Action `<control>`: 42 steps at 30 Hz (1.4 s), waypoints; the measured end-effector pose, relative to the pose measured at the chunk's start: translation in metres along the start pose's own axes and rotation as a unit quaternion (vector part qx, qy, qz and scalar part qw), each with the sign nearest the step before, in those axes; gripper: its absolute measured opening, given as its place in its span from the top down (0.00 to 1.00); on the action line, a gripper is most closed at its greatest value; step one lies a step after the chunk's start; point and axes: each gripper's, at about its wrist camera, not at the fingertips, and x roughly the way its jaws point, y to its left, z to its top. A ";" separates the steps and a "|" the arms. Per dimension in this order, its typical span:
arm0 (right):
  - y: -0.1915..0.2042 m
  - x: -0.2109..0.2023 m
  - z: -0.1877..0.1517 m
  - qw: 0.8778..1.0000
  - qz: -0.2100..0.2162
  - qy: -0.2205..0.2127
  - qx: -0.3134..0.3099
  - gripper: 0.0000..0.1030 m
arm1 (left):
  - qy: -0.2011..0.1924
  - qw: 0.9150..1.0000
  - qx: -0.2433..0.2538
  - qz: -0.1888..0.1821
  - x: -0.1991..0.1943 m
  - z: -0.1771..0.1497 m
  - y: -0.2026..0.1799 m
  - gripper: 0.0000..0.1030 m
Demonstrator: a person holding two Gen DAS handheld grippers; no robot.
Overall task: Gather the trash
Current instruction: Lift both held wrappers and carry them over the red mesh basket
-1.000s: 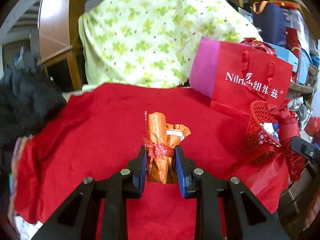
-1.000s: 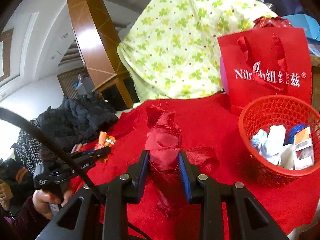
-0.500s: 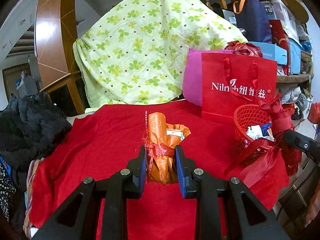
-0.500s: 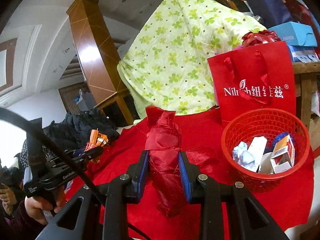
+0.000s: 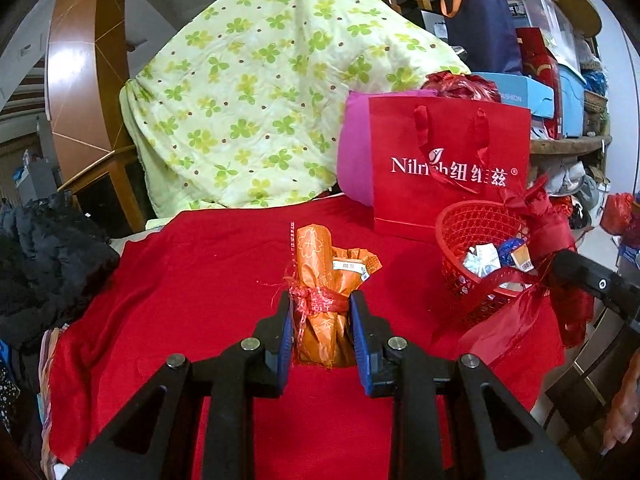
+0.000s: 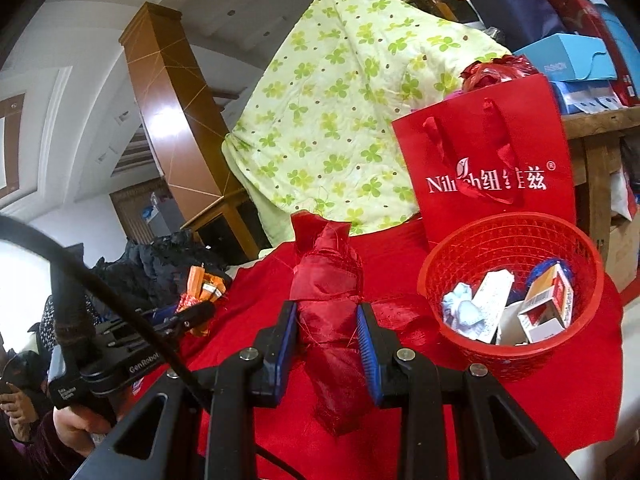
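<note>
Your left gripper (image 5: 322, 312) squeezes the orange wrapper (image 5: 320, 280); your right gripper (image 6: 327, 320) squeezes red cloth (image 6: 326, 280) beside the red basket (image 6: 436, 276)

The left gripper (image 5: 322, 320) stands in the lower middle of its own view, its two blue-padded fingers (image 5: 285, 336) closed from both sides on an orange wrapper bundle (image 5: 326, 300) held upright between them. The right gripper (image 6: 327, 332) is in the lower middle of its view and its jaws are pressed on a red fabric bundle (image 6: 328, 300), which rises above the fingertips and hangs below them. In the lower left of the right wrist view the left gripper appears from the side, held by the person's hand (image 6: 76, 424).
</note>
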 end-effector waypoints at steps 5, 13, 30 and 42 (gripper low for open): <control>-0.010 -0.007 0.003 1.000 -0.008 -0.011 0.009 0.69 | -0.001 1.000 0.008 -0.006 0.001 0.002 -0.008 0.72; -0.020 -0.021 0.010 0.999 -0.017 -0.030 0.015 0.69 | -0.002 1.000 0.020 -0.014 -0.002 0.006 -0.021 0.72; -0.031 -0.057 0.025 0.997 -0.030 -0.072 0.025 0.69 | -0.010 0.998 0.049 -0.026 -0.010 0.016 -0.049 0.72; -0.048 -0.060 0.023 0.995 -0.044 -0.076 0.045 0.69 | -0.001 0.998 0.049 -0.032 -0.001 0.019 -0.052 0.72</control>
